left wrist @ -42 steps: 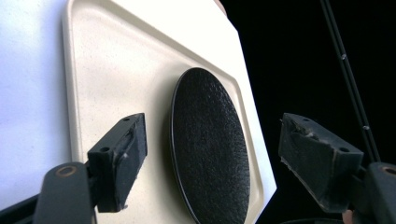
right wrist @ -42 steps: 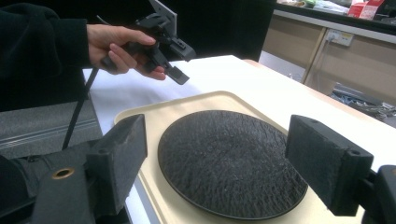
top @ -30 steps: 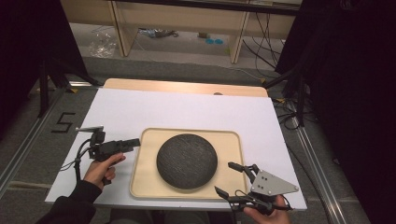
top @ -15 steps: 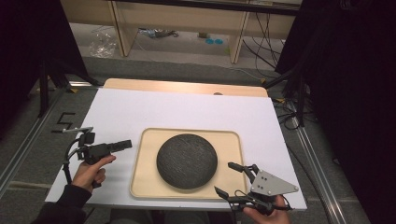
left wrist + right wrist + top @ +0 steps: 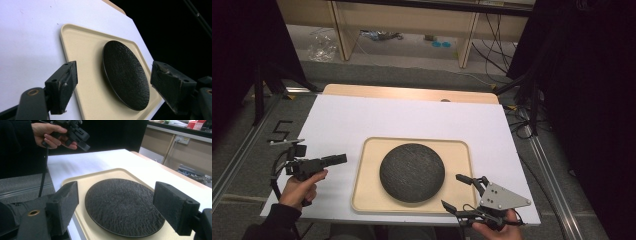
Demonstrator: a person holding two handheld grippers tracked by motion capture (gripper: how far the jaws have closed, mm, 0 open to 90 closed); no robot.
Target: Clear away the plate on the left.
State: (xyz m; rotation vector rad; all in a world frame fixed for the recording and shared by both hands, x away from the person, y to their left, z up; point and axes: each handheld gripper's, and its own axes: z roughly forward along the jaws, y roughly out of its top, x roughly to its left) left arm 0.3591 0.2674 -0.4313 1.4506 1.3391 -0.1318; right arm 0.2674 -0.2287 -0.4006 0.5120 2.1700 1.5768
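A round black textured plate (image 5: 412,172) lies in the middle of a beige tray (image 5: 367,170) on the white table. My left gripper (image 5: 340,159) hovers just left of the tray, turned on its side and pointing at it. In the left gripper view it (image 5: 115,66) is open, with the plate (image 5: 125,75) ahead between its jaws. My right gripper (image 5: 457,192) is at the tray's near right corner, open and empty. In the right gripper view it (image 5: 117,187) frames the plate (image 5: 125,205), and the left hand with its gripper (image 5: 75,131) is beyond.
The white sheet (image 5: 412,117) covers a wooden tabletop with bare space behind and to both sides of the tray. Dark curtains flank the table. Shelving and cables (image 5: 507,30) lie on the floor beyond the far edge.
My left gripper has drawn back to the left, away from the tray's edge and slightly toward the person. The right gripper, tray and plate have stayed put.
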